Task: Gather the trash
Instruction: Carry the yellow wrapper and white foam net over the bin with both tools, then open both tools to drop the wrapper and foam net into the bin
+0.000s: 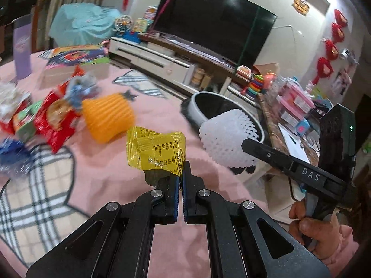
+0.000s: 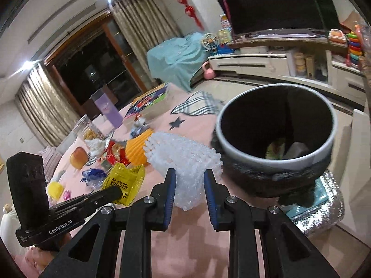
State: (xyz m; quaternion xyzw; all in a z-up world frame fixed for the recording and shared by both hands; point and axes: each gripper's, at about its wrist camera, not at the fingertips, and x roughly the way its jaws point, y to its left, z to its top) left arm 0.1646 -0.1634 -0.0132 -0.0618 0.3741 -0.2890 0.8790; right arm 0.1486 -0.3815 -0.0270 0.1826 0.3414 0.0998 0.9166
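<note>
My left gripper (image 1: 181,165) is shut on a crumpled yellow wrapper (image 1: 155,150) and holds it above the pink tablecloth; the wrapper also shows in the right wrist view (image 2: 125,181). My right gripper (image 2: 189,173) is shut on a white foam fruit net (image 2: 185,159), also seen in the left wrist view (image 1: 227,136), just left of the trash bin. The round bin (image 2: 276,162) with a grey rim and dark inside holds some trash; its rim also shows in the left wrist view (image 1: 197,111).
More litter lies on the pink tablecloth (image 1: 111,180): an orange foam net (image 1: 107,117), red snack bags (image 1: 54,120), a blue wrapper (image 1: 14,159). A purple carton (image 2: 110,111), a colourful box (image 2: 148,98) and an apple (image 2: 78,157) stand further back. A TV cabinet (image 2: 266,63) lies beyond.
</note>
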